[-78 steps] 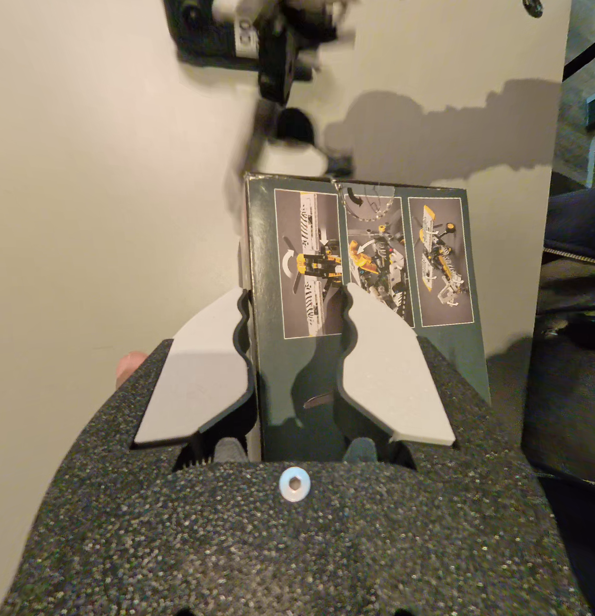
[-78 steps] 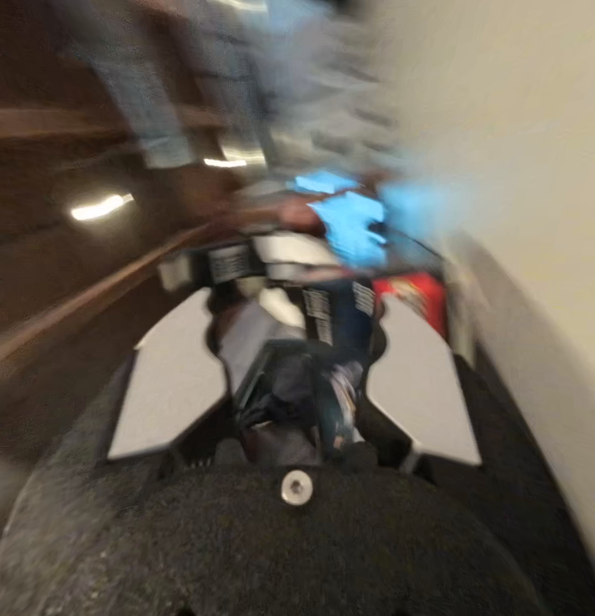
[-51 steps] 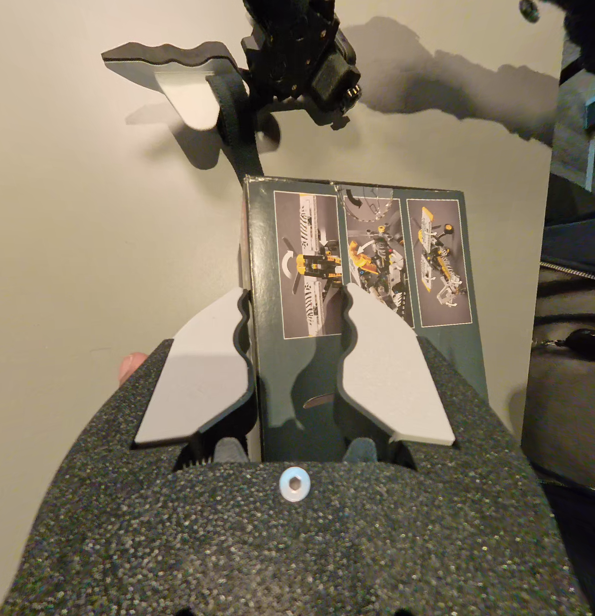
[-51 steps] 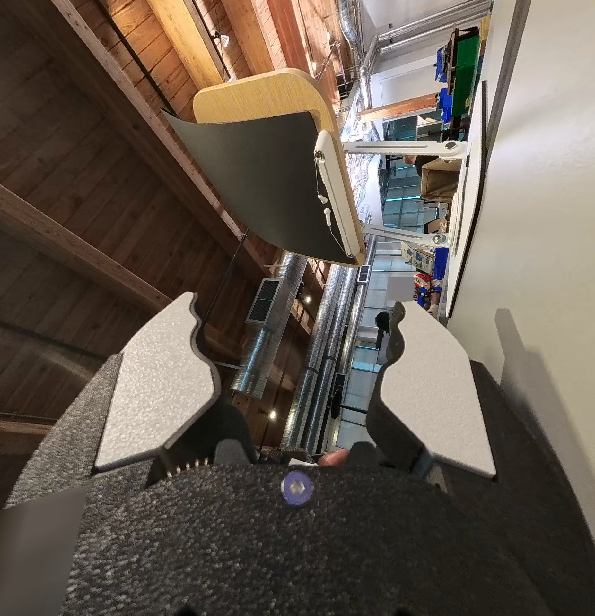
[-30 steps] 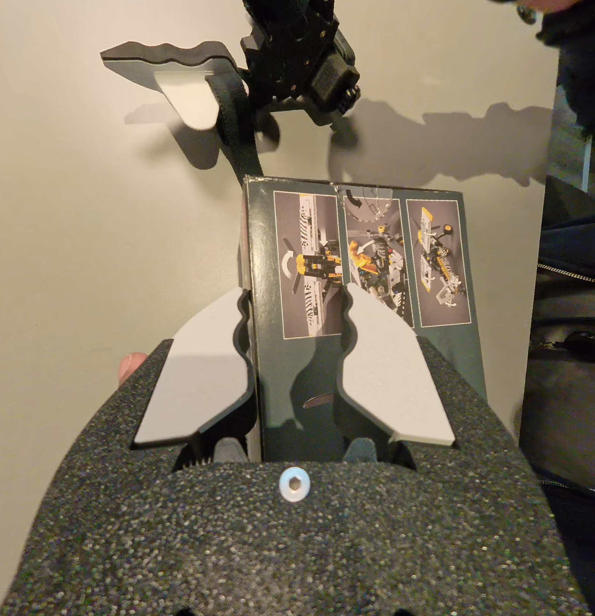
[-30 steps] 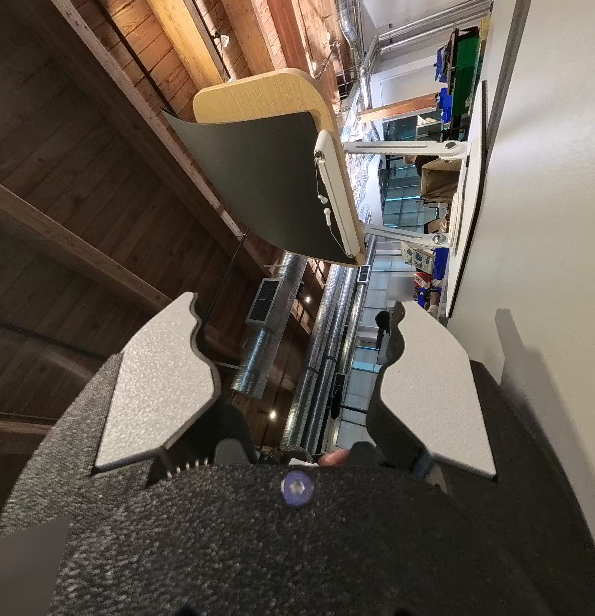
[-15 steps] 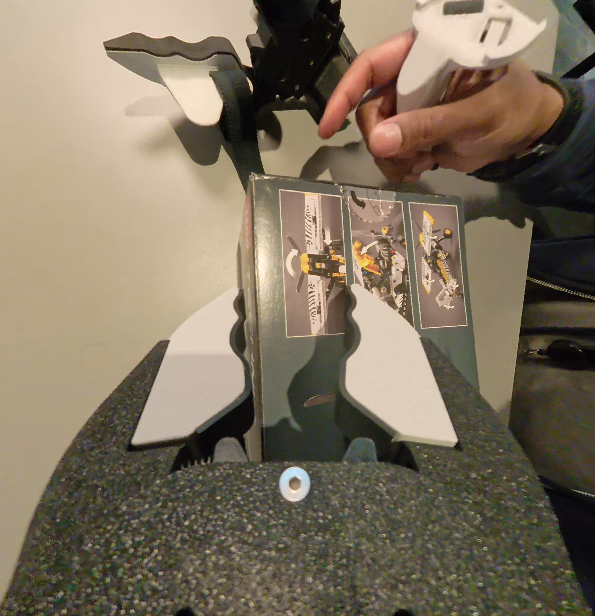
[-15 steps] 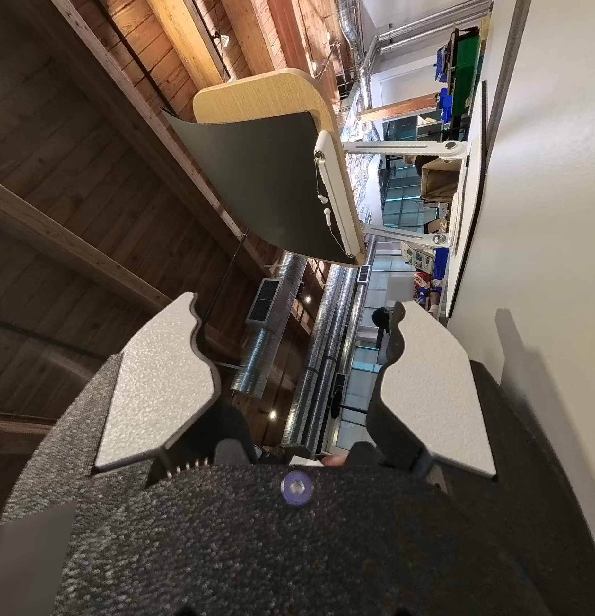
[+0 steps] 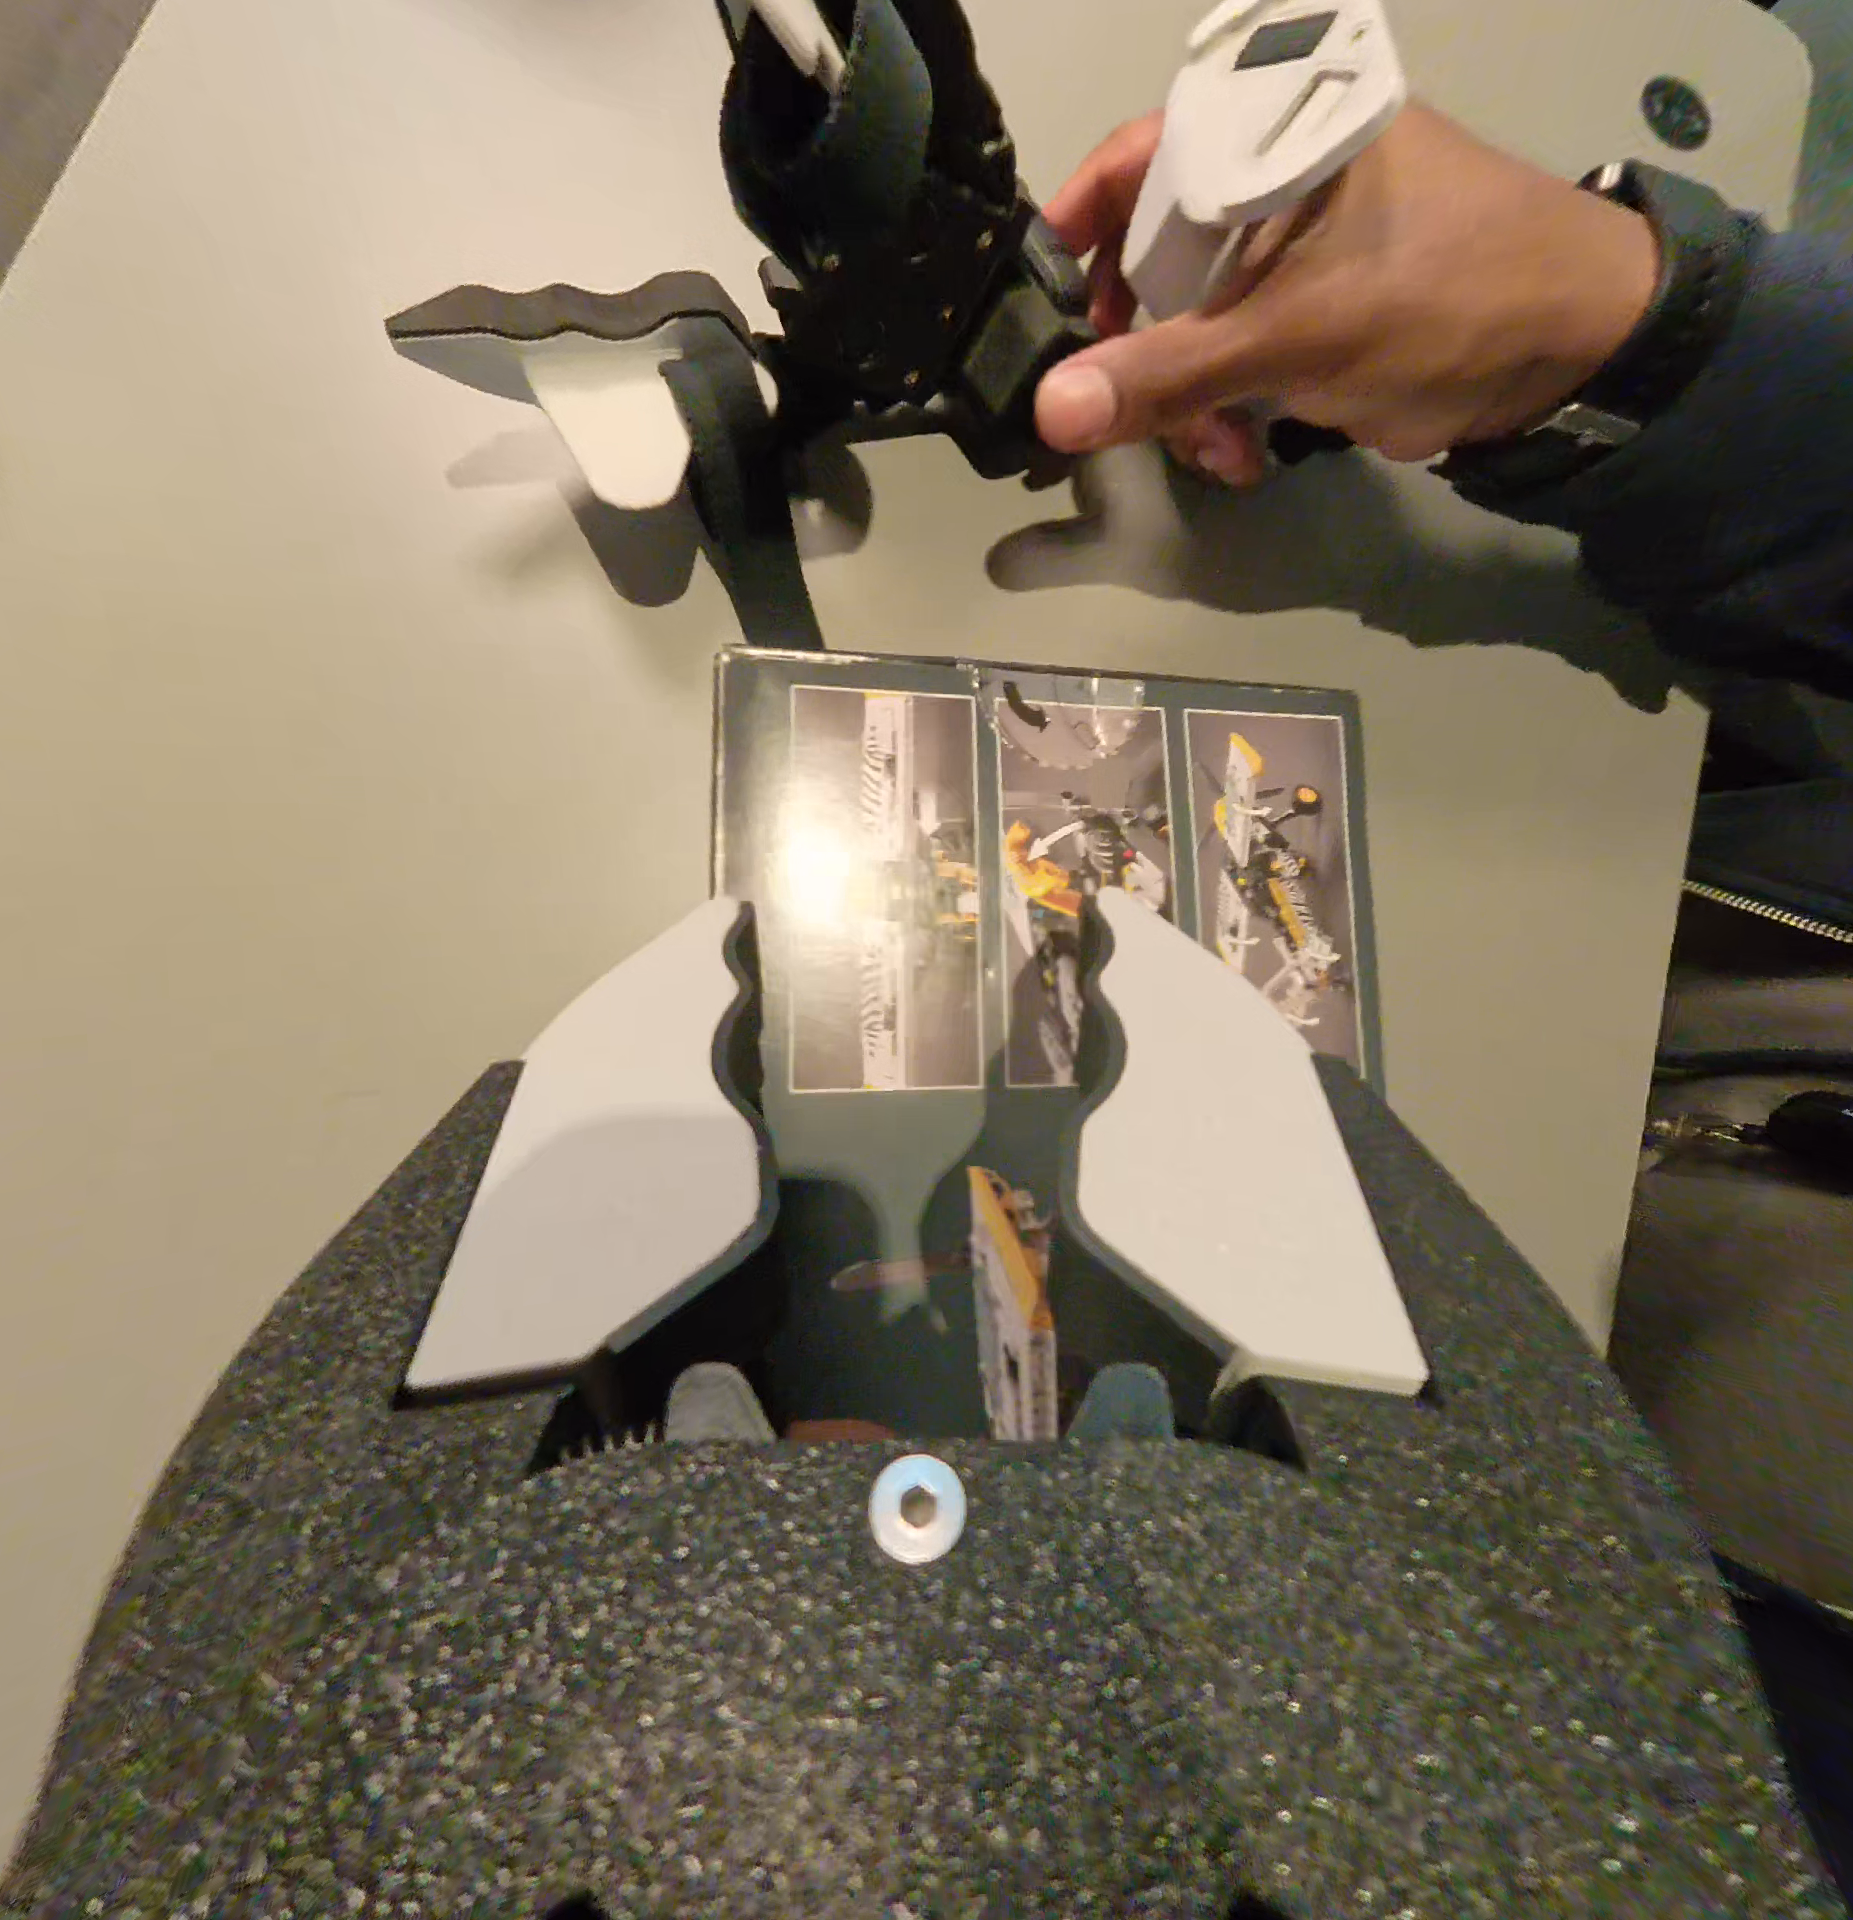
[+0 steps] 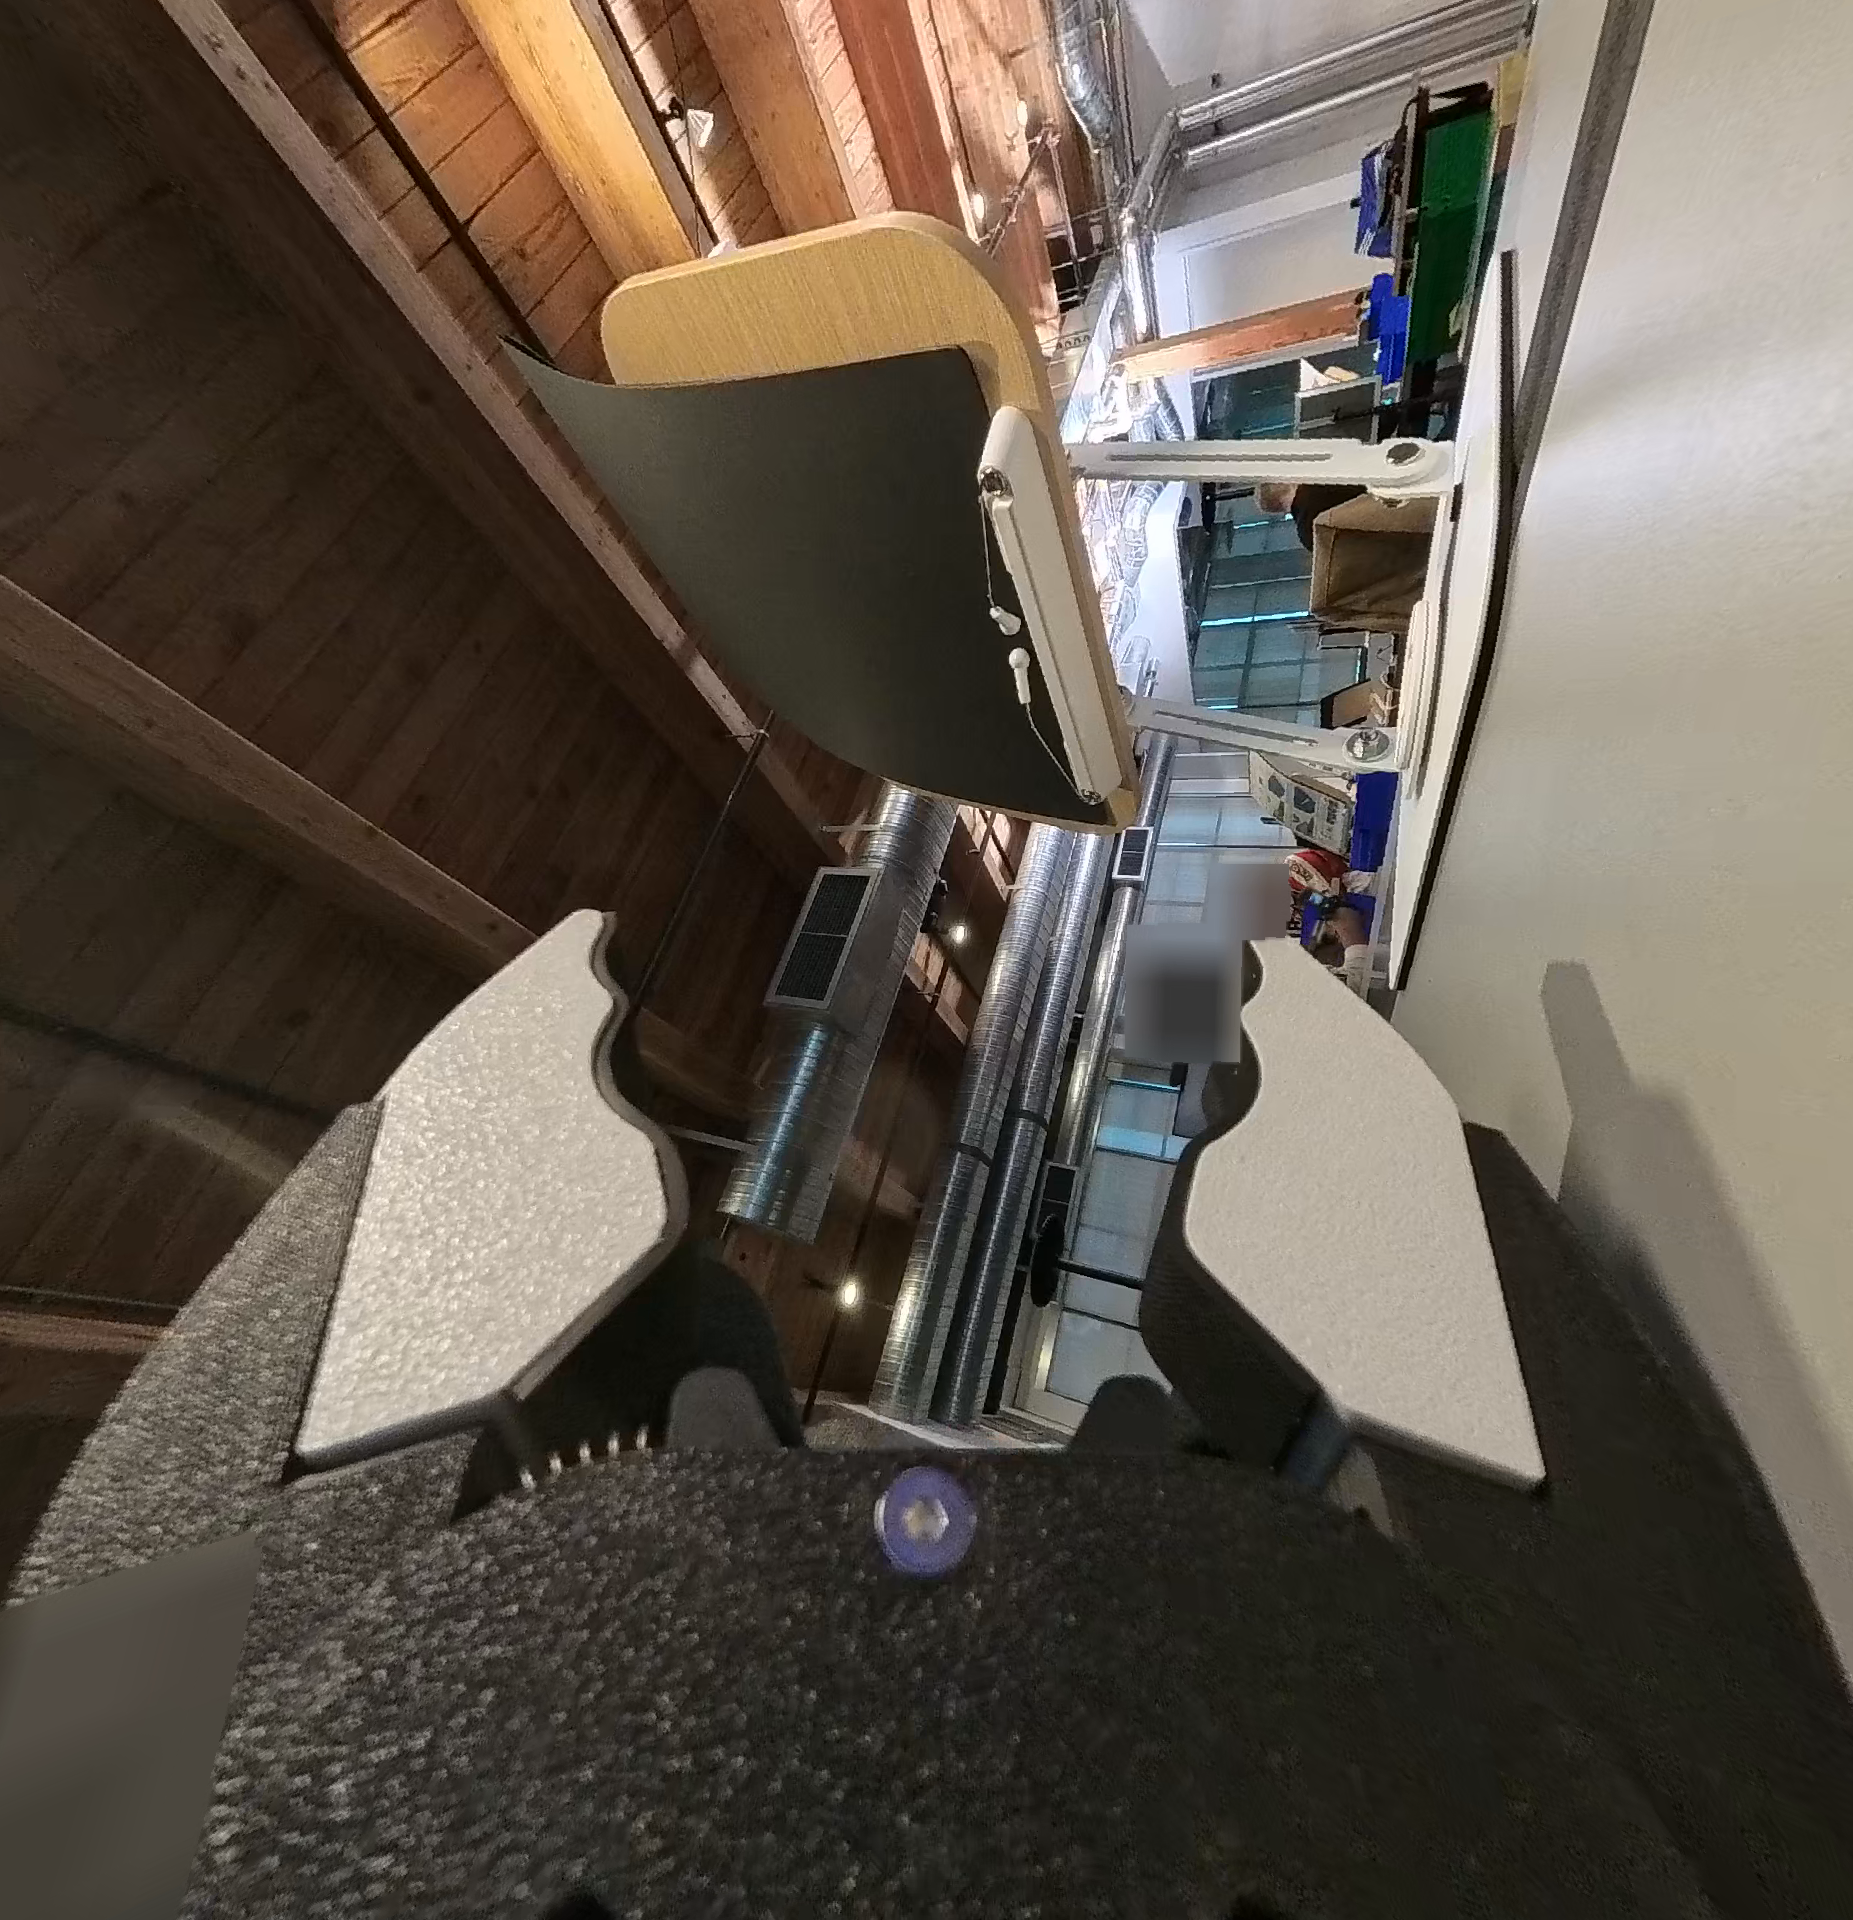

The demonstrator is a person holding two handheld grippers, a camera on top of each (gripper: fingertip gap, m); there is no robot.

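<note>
A dark green flat box (image 9: 1047, 831) with toy-plane pictures lies face up on the beige table (image 9: 278, 727). My left gripper (image 9: 922, 909) hovers over its near half. The fingers stand partly apart with nothing between them, and the left fingertip is by the box's left edge. My right gripper (image 9: 589, 187) lies on its side on the table beyond the box. A person's hand (image 9: 1348, 301) holds its white handle (image 9: 1254, 135). In the right wrist view the right gripper (image 10: 927, 945) is wide open and empty, with the table (image 10: 1732, 623) along its right side.
A dark sleeve (image 9: 1784, 416) reaches in from the right. A dark bag (image 9: 1753, 1299) sits past the table's right edge. The right wrist view shows a curved black-and-wood panel on white arms (image 10: 797, 540), a wooden ceiling and ducts. My right fingertips sit around 20 cm from my left ones.
A hand came in from the right and took hold of the right gripper's handle. My left gripper rose and tilted back, so the box looks farther off. The right wrist view barely changed.
</note>
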